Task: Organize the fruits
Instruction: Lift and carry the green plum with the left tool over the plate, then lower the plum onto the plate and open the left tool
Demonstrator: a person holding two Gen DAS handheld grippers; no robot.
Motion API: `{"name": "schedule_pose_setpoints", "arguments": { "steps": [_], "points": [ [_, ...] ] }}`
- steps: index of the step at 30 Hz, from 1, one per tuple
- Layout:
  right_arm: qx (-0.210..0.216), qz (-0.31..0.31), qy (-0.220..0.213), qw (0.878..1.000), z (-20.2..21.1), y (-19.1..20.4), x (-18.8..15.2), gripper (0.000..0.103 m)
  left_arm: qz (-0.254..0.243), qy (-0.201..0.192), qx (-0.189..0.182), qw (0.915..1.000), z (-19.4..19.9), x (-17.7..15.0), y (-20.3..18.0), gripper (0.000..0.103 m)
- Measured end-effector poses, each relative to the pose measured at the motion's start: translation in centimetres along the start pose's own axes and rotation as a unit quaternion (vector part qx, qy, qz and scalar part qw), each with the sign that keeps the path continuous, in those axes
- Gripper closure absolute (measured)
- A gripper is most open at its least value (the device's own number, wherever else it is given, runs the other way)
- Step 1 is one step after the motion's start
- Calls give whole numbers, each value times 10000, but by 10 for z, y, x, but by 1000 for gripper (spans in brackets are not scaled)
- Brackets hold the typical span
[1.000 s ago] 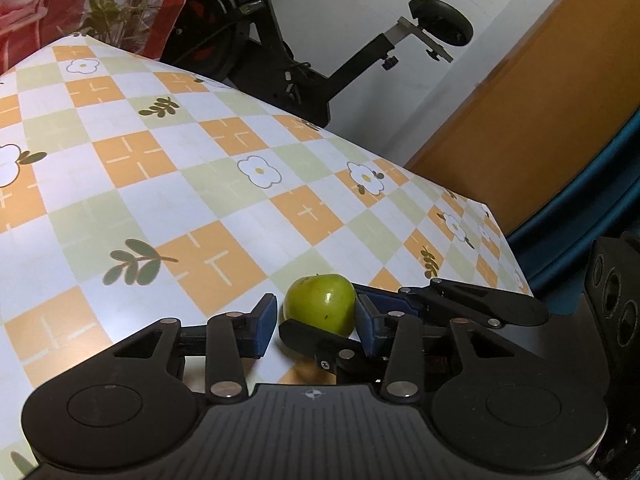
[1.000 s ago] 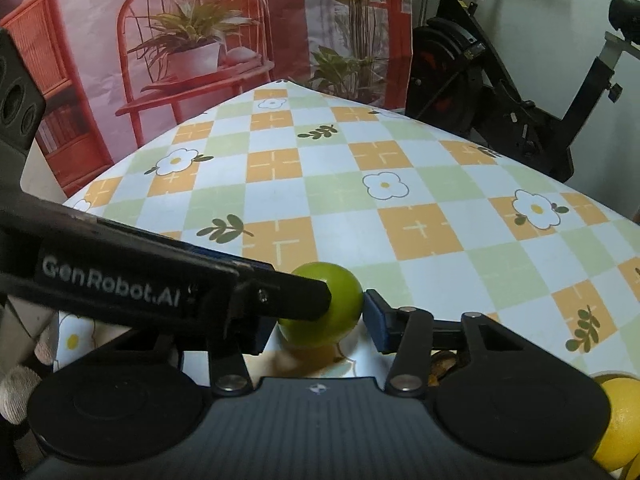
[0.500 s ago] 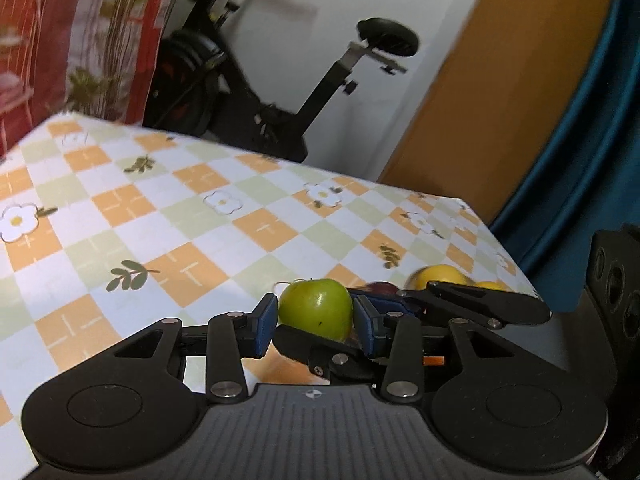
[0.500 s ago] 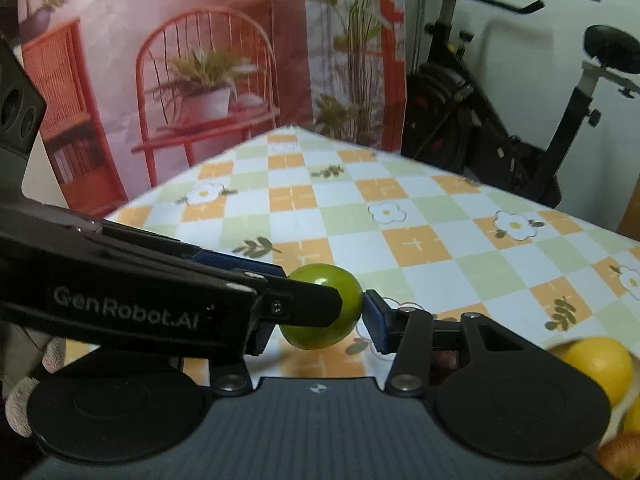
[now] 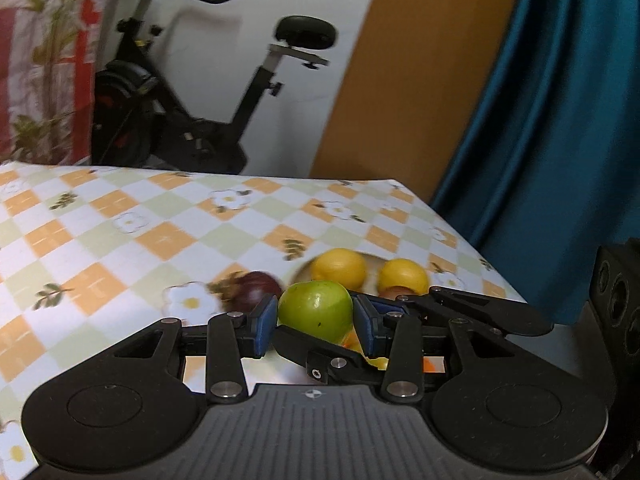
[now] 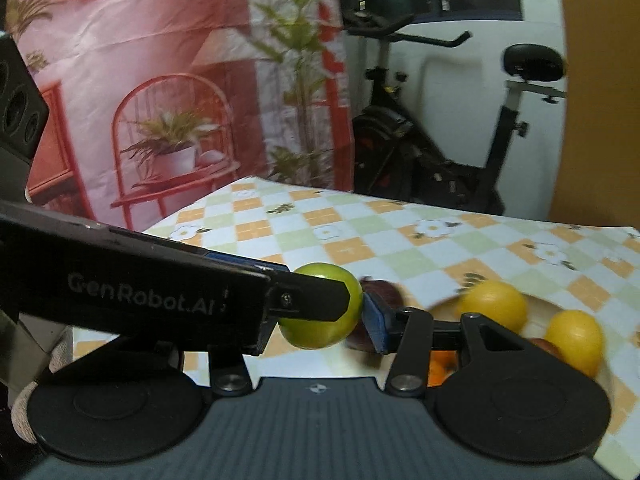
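Note:
A green apple [image 5: 316, 308] hangs above the checkered tablecloth [image 5: 120, 240], caught between the blue pads of my left gripper [image 5: 314, 320], which is shut on it. My right gripper [image 6: 324, 320] comes in crosswise on the same apple [image 6: 320, 332]. Its right pad presses the fruit, and its left pad is hidden behind the left gripper's black finger [image 6: 312, 300]. Just beyond the apple lie a dark purple fruit [image 5: 256, 288] and a white plate [image 5: 372, 258] holding two yellow citrus fruits [image 5: 340, 268] [image 5: 402, 276].
An orange fruit [image 6: 440, 362] shows on the plate under the right gripper's linkage. The table's far edge and right corner [image 5: 396, 182] lie close behind the plate. An exercise bike [image 5: 192, 120] and a teal curtain [image 5: 540, 160] stand beyond.
Both grippers have lifted the green apple off the tablecloth and carried it to the right. The plate with yellow fruits and the purple fruit have come into view behind it.

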State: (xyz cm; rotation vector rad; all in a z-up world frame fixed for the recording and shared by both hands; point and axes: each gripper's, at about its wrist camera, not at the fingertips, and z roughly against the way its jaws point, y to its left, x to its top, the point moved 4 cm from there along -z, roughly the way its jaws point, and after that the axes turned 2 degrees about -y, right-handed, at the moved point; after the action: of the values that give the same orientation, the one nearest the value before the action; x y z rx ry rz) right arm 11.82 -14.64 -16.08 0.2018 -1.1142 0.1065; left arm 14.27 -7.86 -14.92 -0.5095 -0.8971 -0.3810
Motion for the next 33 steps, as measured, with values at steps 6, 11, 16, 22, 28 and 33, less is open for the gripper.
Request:
{"name": "schedule_pose_setpoints", "arguments": {
  "steps": [6,11,16,22,28,33],
  "points": [
    [-345,-193,-93,9992,22,-33,-7,54,-242,184,-235,9993,-25,2,-25,59],
    [-502,-403,-146,9978,27,-58,-13,54,-311,297,-255,9988,-44,2,-25,59],
    [-590,-139,-26,9982,15,-68,-14,54,-27,496,-315,9983,-60,2,-16,59],
    [-573,146,258,9979,-4,-71,-18,54,101,629,-284,9976,-74,2,-9,59],
    [-622,308,316,9971,-13,-73,-21,54,169,726,-290,9968,-79,1,-5,58],
    [-650,330,333,9968,-14,-71,-22,53,198,744,-275,9967,-79,0,-4,58]
  ]
}}
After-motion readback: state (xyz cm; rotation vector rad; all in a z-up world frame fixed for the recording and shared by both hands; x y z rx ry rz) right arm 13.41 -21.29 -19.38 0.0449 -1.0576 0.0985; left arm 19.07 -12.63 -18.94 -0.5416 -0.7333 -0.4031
